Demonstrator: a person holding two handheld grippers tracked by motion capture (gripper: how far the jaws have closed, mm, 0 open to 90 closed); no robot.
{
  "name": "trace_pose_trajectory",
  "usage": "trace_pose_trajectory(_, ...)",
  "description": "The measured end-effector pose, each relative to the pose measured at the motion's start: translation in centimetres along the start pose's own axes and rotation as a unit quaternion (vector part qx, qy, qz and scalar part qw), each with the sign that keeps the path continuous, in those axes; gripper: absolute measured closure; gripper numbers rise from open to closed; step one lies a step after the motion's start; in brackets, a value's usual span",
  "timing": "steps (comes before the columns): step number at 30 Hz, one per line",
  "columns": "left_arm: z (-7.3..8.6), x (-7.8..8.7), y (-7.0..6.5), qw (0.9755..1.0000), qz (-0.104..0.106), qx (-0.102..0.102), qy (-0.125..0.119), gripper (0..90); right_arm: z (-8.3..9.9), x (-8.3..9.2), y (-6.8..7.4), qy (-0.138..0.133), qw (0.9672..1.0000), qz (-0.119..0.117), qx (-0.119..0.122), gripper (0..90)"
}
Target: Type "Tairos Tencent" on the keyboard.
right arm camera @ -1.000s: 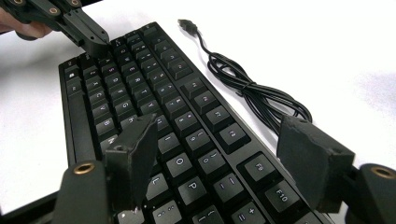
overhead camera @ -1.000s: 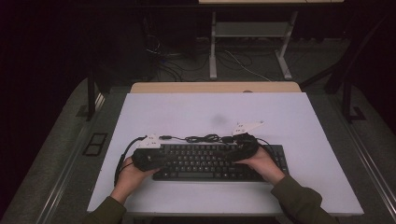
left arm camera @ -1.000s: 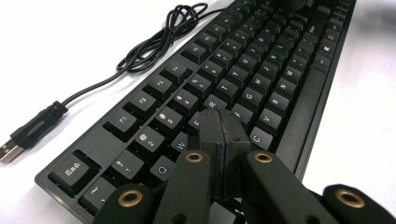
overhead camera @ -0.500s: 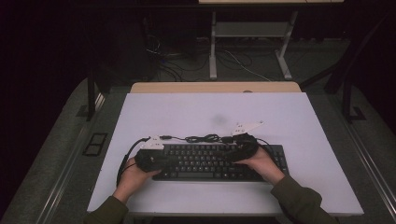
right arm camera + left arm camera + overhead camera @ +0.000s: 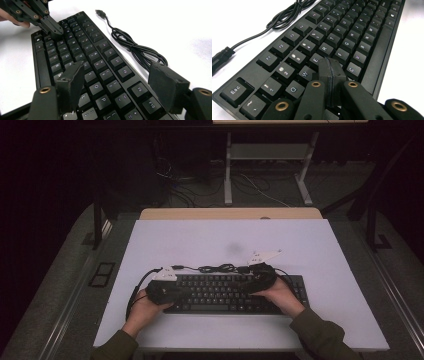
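A black keyboard [image 5: 225,295] lies flat near the front of the white table, and its coiled black cable [image 5: 220,268] rests just behind it. My left gripper [image 5: 186,291] is shut with nothing in it. In the left gripper view its joined tips [image 5: 329,65] rest on or just above the keys near D and E. My right gripper [image 5: 246,283] hovers open over the keyboard's right half. In the right gripper view its jaws [image 5: 117,75] stand wide over the O and P keys and hold nothing. That view also has the left gripper [image 5: 53,28] on the far keys.
The white table top [image 5: 310,245] has bare room behind and to both sides of the keyboard. The cable's USB plug [image 5: 100,12] lies loose on the table. A wooden desk edge [image 5: 230,213] and metal legs [image 5: 228,167] stand beyond the table.
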State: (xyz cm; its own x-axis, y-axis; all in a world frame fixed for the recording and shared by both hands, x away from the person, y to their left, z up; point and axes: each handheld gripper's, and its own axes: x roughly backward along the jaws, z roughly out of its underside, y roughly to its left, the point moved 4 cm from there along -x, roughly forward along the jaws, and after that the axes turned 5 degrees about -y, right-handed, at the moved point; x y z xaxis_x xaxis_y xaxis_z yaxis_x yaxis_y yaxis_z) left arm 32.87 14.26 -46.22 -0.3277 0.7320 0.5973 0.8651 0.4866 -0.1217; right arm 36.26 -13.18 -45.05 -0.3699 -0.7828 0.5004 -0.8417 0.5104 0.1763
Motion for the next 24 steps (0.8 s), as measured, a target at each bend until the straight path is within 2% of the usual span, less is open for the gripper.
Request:
trace_pose_trajectory(16, -0.56, 0.51, -0.23, 0.9998, -0.003, 0.001, -0.018, 88.9, -0.04, 0.02, -0.03, -0.002, 1.0000, 0.001, 0.001, 28.8)
trace_pose_trajectory(24, -0.80, 0.85, -0.36, 0.9993, -0.004, 0.015, -0.033, 81.6, -0.04, 0.04, -0.04, -0.003, 1.0000, 0.001, 0.000, 28.7)
